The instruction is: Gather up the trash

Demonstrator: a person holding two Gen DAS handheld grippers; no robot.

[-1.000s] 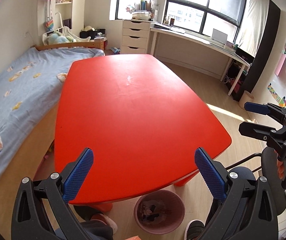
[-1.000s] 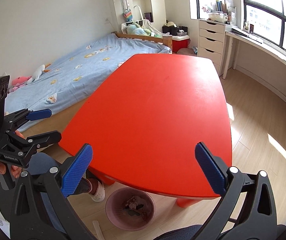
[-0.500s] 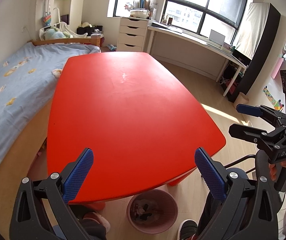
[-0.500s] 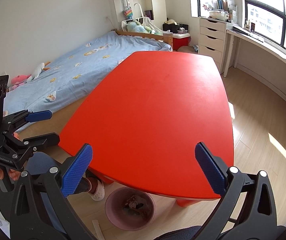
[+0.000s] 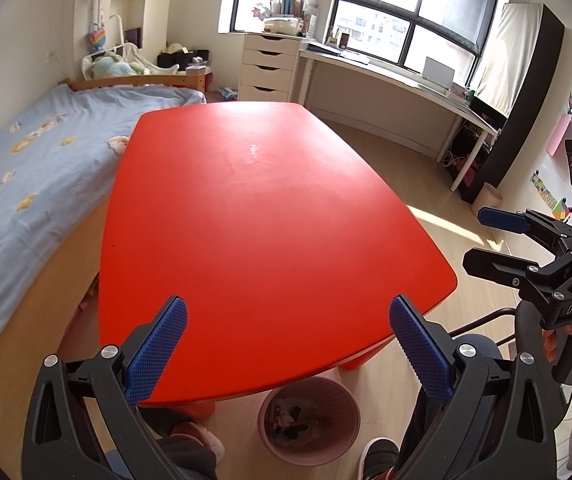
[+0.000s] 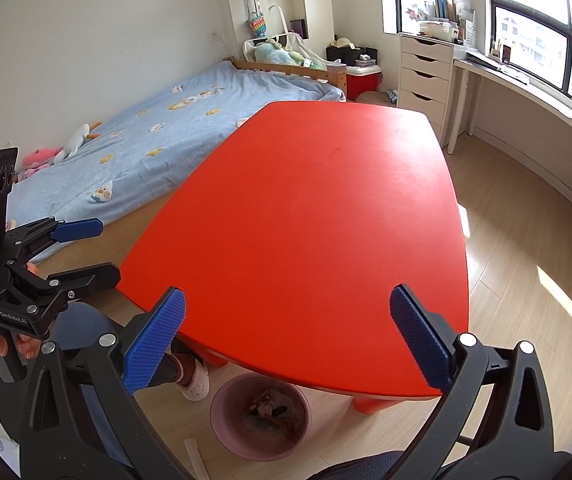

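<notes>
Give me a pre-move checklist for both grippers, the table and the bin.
1. Left gripper open, holding nothing: ok.
2. Right gripper open, holding nothing: ok.
3. Trash left on the red table: none visible, ok.
4. Pink bin reachable, on the floor partly under the table's near edge: ok.
5. Bin holds trash: ok; whether it holds all of it, cannot tell.
6. Floor around the bin free of trash: cannot tell, mostly hidden.

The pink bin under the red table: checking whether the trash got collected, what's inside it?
The pink bin holds crumpled scraps and a dark wrapper. The red table edge hides its far rim, and deeper contents are covered.
</notes>
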